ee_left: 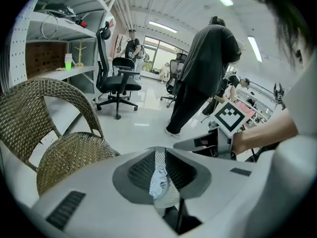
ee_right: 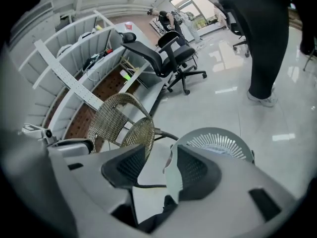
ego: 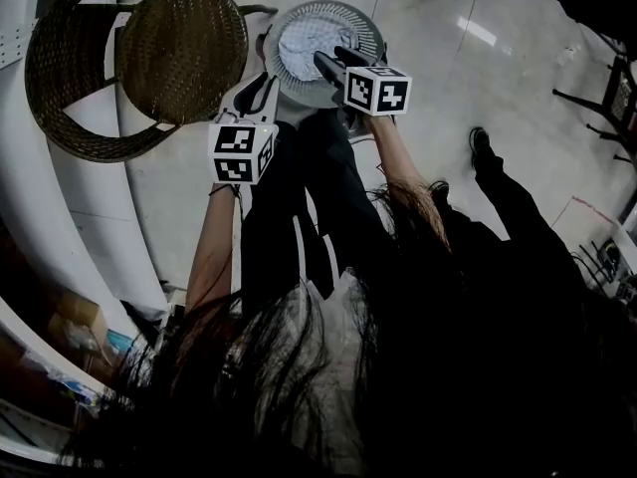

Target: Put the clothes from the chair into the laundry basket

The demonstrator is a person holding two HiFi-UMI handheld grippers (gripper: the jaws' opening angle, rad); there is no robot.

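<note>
**Both jaws empty at the basket**

1. Left gripper (ego: 261,86): my jaws are drawn close, with only a narrow slit between them and nothing pinched. They sit just beside the rim of the laundry basket (ego: 328,8), between it and the wicker chair (ego: 184,53).
2. Right gripper (ego: 336,58): my jaws are spread wide with nothing between them. They hang over the near side of the basket.
3. Clothes (ego: 304,43): a pale, crumpled heap inside the basket, just beyond my right jaws. A strip of it shows through the slit of my left jaws.
4. Laundry basket: grey and round with a slotted wall. It is straight ahead of my left jaws and ahead of the right-hand jaw of my right gripper.
5. Wicker chair: to the left of my left jaws, near. It is ahead and to the left of my right jaws.
6. Floor (ee_right: 223,98): pale and glossy. It shows through the gap of my right jaws.
7. Person (ee_left: 203,68): in dark clothes, standing well beyond my left jaws.
8. Office chair (ee_left: 116,81): black, far ahead and to the left of my left jaws, next to the shelves (ee_left: 49,33).
</note>
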